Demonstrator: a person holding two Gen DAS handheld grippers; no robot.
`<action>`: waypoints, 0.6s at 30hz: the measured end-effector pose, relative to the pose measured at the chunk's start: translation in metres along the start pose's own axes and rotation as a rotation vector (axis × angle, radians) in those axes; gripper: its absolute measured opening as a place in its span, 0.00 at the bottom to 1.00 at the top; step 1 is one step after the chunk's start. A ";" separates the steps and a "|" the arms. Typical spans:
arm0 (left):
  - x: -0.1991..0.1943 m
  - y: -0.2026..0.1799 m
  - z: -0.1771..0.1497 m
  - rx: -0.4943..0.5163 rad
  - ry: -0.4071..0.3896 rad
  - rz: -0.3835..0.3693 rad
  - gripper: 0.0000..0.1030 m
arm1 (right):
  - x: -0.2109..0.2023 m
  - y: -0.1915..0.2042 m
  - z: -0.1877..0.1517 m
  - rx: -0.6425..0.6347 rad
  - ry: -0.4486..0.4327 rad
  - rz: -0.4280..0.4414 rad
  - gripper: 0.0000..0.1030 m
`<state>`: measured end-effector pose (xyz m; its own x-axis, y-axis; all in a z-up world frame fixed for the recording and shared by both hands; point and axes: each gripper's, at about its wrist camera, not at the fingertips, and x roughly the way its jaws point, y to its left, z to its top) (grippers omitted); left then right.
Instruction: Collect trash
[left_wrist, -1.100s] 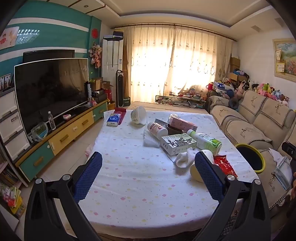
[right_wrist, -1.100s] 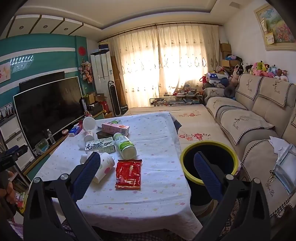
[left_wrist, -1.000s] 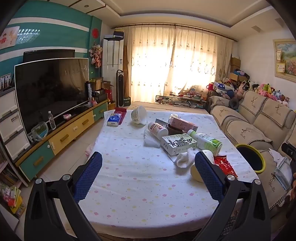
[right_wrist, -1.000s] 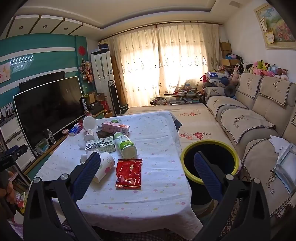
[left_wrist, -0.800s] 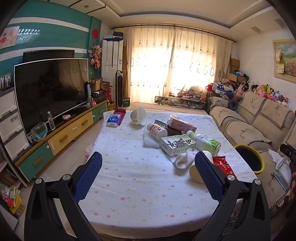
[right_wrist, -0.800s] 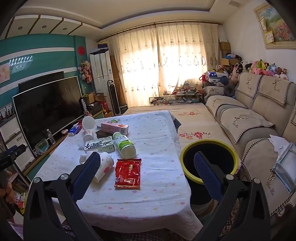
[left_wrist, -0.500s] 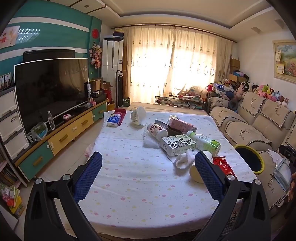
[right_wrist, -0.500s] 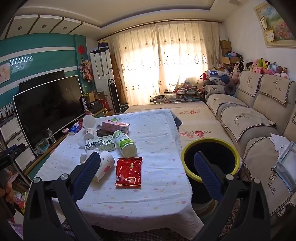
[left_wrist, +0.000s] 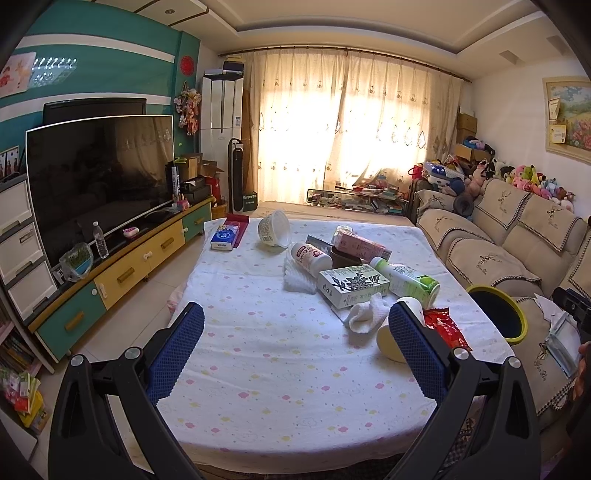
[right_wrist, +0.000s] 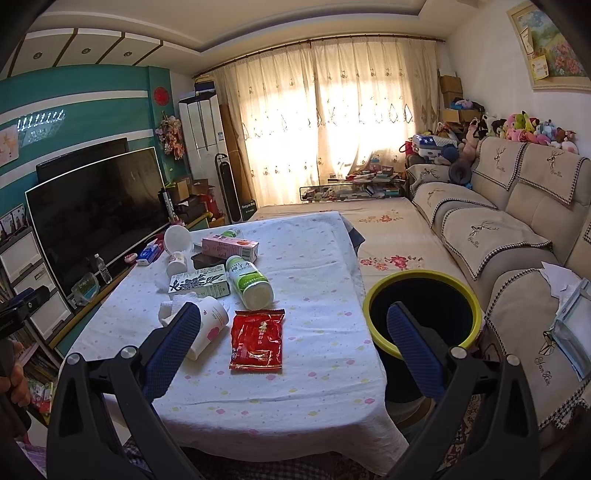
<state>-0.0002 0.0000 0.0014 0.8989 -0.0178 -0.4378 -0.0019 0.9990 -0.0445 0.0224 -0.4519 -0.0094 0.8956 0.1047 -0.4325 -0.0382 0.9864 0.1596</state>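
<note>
Two tongs, both spread wide, nothing between the pads. Left tongs (left_wrist: 295, 339) hover over the near edge of the table (left_wrist: 280, 373); right tongs (right_wrist: 293, 338) sit above the table's near right corner.

Trash is a cluster on the white dotted cloth:
- Red wrapper (right_wrist: 258, 340): flat foil snack pack, crinkled, lying between the right tongs' pads, closer to the left pad. Gold print on it, too small to read. From the left view it is half hidden behind the right pad.
- Cup (right_wrist: 208, 326): white paper cup on its side, pink mark on the wall, mouth toward the camera, partly behind the right tongs' left pad, just left of the wrapper.
- Tissue (left_wrist: 365, 314): crumpled white wad, touching the cup, just ahead of the left tongs' right pad.
- Box (left_wrist: 352, 286): green-white carton with black leaf print, lying flat, beyond the tissue.
- Bottle (right_wrist: 249, 280): white with green label, on its side, base toward the right tongs, just beyond the wrapper. Label has characters I can't read.
- Pink carton (right_wrist: 229, 248): lying flat, farther back.
- Small bottle (left_wrist: 310, 256): white, on its side, red lettering, not clear enough to read.
- Bowl (left_wrist: 275, 228): white tub tipped on its side, far end.
- Tissue pack (left_wrist: 224, 239): blue, far left of the left tongs, text unreadable.

Bin (right_wrist: 423, 295): black, yellow-green rim, on the floor just right of the table, directly behind the right tongs' right pad.
</note>
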 end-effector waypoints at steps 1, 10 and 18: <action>0.000 0.000 0.000 0.001 -0.001 0.001 0.96 | 0.000 0.000 0.000 -0.001 0.001 0.000 0.94; 0.003 -0.001 -0.002 0.002 0.003 -0.002 0.96 | -0.002 -0.002 0.002 0.005 0.005 0.000 0.94; 0.005 -0.002 -0.005 0.002 0.010 0.000 0.96 | -0.001 -0.004 0.001 0.008 0.011 -0.002 0.94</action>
<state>0.0020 -0.0020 -0.0049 0.8945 -0.0183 -0.4467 -0.0008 0.9991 -0.0425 0.0225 -0.4557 -0.0086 0.8909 0.1043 -0.4421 -0.0329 0.9855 0.1662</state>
